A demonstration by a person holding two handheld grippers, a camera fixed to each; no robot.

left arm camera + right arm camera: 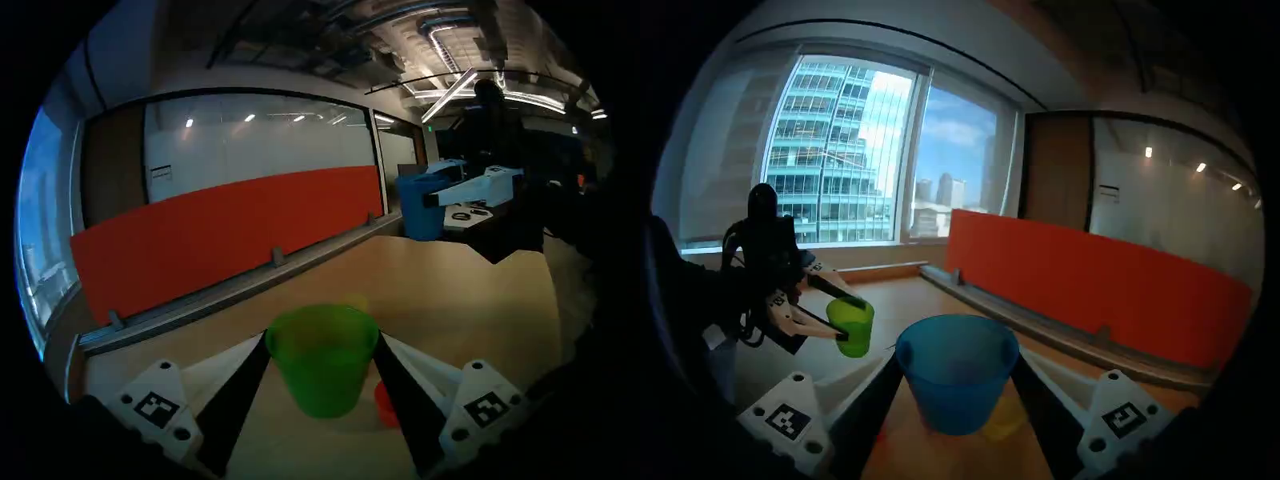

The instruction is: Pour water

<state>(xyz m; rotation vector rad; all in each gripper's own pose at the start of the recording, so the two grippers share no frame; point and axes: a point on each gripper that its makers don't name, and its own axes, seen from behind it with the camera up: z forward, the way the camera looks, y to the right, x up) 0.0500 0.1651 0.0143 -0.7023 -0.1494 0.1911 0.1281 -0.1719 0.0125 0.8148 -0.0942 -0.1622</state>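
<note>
In the left gripper view my left gripper (320, 342) is shut on a green plastic cup (322, 370), held upright above the wooden table (456, 296). Farther off at the upper right, the right gripper (438, 200) carries a blue cup (418, 210). In the right gripper view my right gripper (956, 358) is shut on that blue cup (957, 376), upright and raised over the table. At the left of that view a person's hand holds the left gripper (840, 316) with the green cup (851, 325). I cannot see water in either cup.
A small orange cup (385, 405) and a yellow one (357, 302) stand on the table below the green cup. An orange partition panel (232, 224) with a metal rail runs along the table's far edge. Large windows (848, 160) lie beyond.
</note>
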